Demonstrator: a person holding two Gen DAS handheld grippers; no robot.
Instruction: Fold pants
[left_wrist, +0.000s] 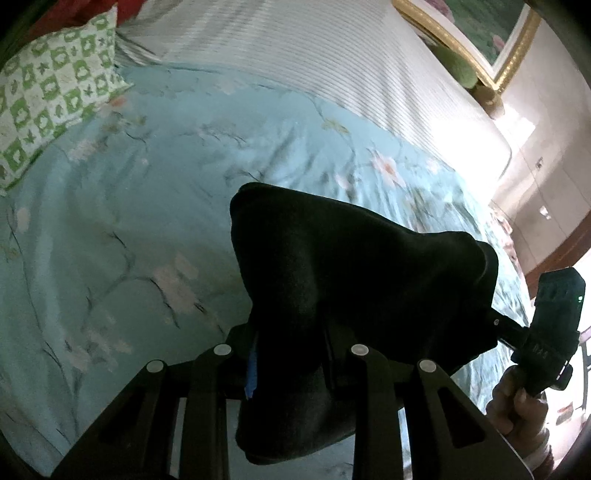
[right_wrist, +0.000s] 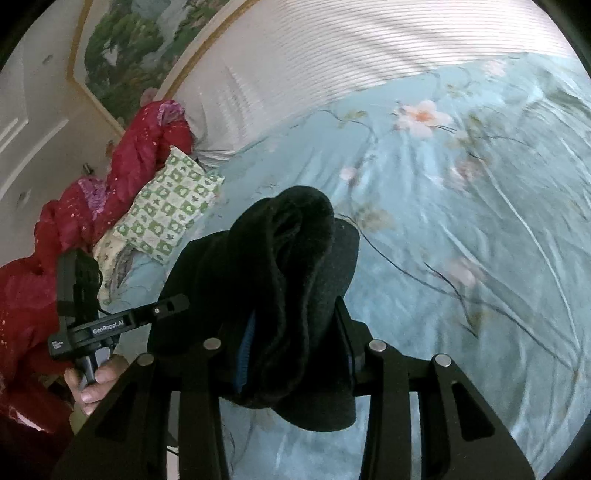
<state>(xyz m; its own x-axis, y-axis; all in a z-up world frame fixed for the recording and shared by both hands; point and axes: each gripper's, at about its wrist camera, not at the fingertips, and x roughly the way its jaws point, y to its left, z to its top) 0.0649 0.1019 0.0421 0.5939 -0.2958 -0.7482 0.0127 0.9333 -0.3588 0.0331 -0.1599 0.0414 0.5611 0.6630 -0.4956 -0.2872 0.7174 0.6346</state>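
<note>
the biggest risk, as i judge it, is the pants (left_wrist: 354, 280) slipping out of one claw while they hang in the air above the bed (left_wrist: 122, 229). the cloth is thick and bunched, so a pad may be biting only an outer layer, and a tug from the other side could pull it free. if the two claws drift apart unevenly the edge will twist and the fold will land crooked. the loose part drooping under my claws could also drag on the bedspread and crumple.

my left claw (left_wrist: 290, 354) is narrowed down and clamped on a fat wad of the dark cloth, which fills the gap between the pads. my right claw (right_wrist: 295, 354) is a little wider but gripping too, with a rolled, doubled-over bundle of the same pants squeezed between its pads. the pants stretch between both claws, lifted off the flowered bedspread.
</note>
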